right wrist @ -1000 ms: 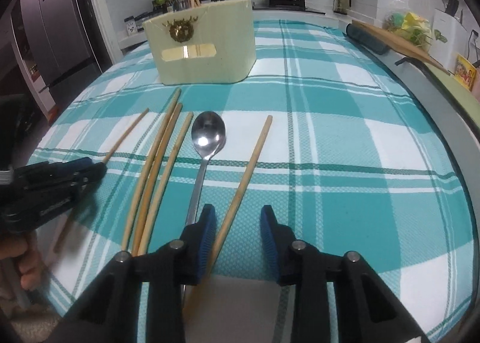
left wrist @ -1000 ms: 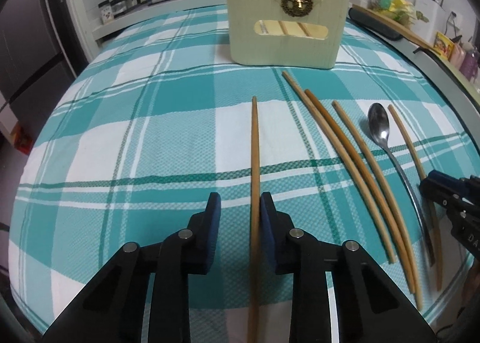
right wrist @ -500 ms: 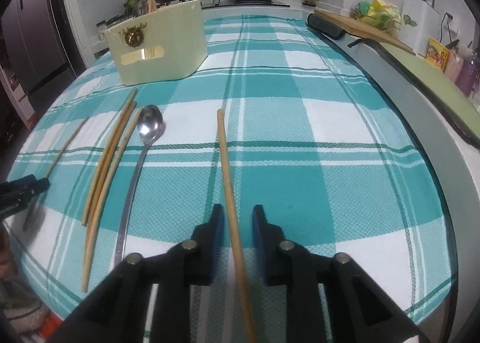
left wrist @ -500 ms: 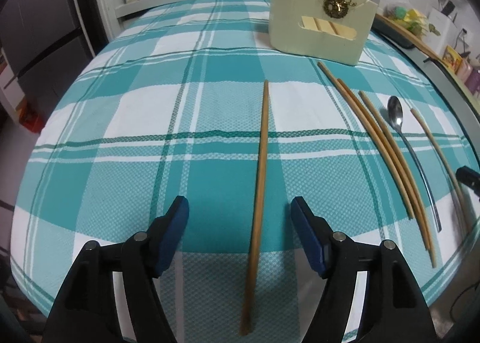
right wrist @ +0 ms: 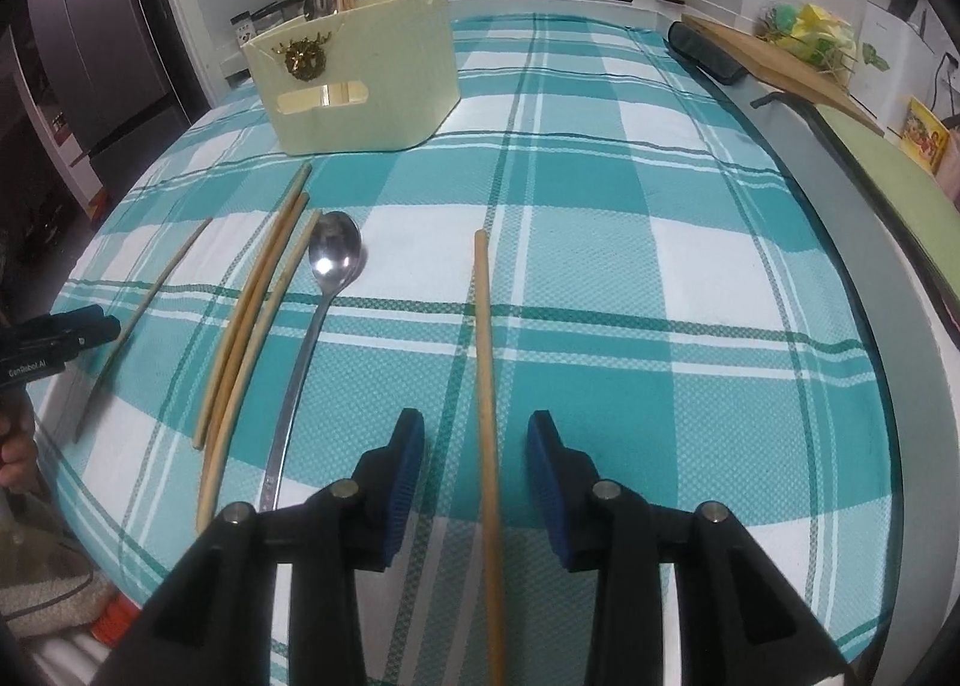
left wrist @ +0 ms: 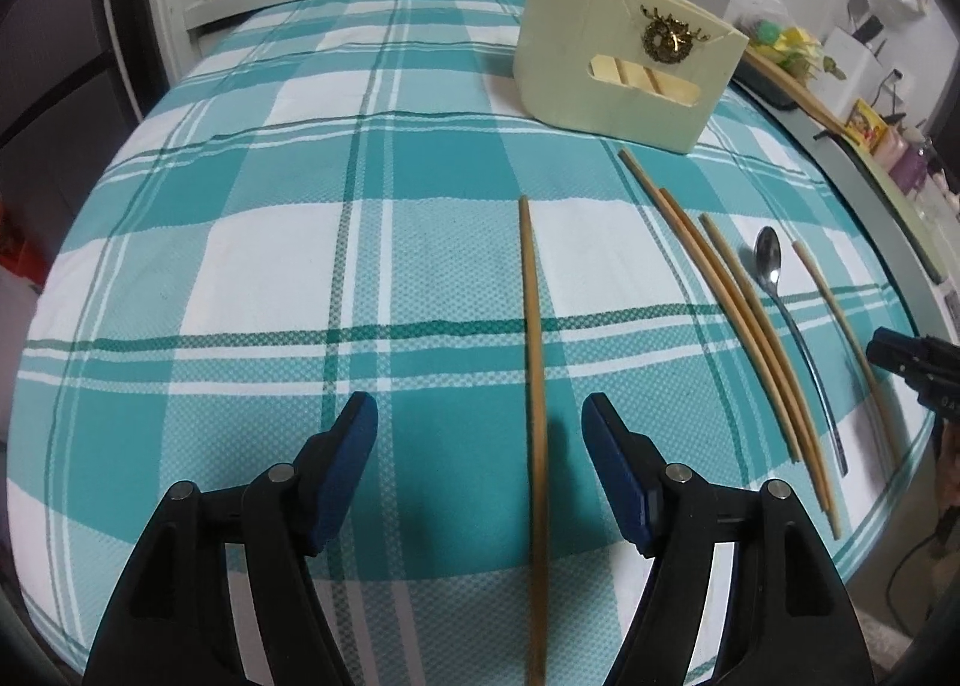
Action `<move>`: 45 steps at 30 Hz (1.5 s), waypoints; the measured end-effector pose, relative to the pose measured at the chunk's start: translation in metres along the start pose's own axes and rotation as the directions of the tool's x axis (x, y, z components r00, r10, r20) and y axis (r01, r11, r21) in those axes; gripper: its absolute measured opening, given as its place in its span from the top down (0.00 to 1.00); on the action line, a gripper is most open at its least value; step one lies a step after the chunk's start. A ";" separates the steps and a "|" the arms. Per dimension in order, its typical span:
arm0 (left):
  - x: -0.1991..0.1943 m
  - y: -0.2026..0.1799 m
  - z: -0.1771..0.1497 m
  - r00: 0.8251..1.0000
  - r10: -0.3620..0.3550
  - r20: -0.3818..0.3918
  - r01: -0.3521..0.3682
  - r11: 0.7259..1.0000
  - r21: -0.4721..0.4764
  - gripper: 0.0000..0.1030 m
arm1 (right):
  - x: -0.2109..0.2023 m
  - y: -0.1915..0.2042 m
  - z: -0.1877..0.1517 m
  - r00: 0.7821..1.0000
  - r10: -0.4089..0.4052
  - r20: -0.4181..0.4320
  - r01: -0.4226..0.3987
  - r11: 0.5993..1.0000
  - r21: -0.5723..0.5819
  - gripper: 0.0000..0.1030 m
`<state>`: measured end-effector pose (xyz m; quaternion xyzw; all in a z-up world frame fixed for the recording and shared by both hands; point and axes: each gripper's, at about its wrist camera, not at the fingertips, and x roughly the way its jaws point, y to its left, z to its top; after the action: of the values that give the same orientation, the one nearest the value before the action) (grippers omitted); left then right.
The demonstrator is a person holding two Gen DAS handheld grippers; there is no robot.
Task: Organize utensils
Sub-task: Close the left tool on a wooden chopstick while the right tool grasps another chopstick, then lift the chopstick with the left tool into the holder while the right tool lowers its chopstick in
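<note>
On the teal-and-white checked tablecloth [left wrist: 240, 278] we see the leftmost chopstick [left wrist: 531, 338] lying flat between the spread jaws of our left gripper [left wrist: 480, 464], neither pad touching it. The rightmost chopstick [right wrist: 485, 362] lies the same way between our right gripper's [right wrist: 476, 482] jaws, which have just been opening and stand clear of it. Between the two lie three more chopsticks [right wrist: 252, 320] and a metal spoon [right wrist: 327, 278]. The cream utensil holder [right wrist: 354, 80] stands at the far end.
</note>
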<state>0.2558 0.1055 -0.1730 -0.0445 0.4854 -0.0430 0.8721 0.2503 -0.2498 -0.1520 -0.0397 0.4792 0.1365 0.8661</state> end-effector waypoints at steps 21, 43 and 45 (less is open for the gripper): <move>0.053 -0.023 0.066 0.992 0.000 -0.123 0.023 0.982 0.187 0.74 | 0.060 0.006 0.063 0.987 -0.008 -0.161 -0.015 0.990 -0.141 0.66; -0.085 -0.017 0.088 0.957 -0.173 0.234 0.160 0.984 0.073 0.97 | -0.050 0.006 0.109 0.976 0.101 0.193 -0.097 0.995 -0.027 0.93; -0.103 -0.018 0.085 0.944 -0.187 0.270 0.172 0.982 0.079 0.97 | -0.073 0.010 0.107 0.965 0.115 0.235 -0.110 0.993 -0.036 0.93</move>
<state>0.2737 0.1028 -0.0394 -0.0704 0.3513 -0.1288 0.9247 0.2989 -0.2330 -0.0327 -0.0056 0.3726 0.1947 0.9073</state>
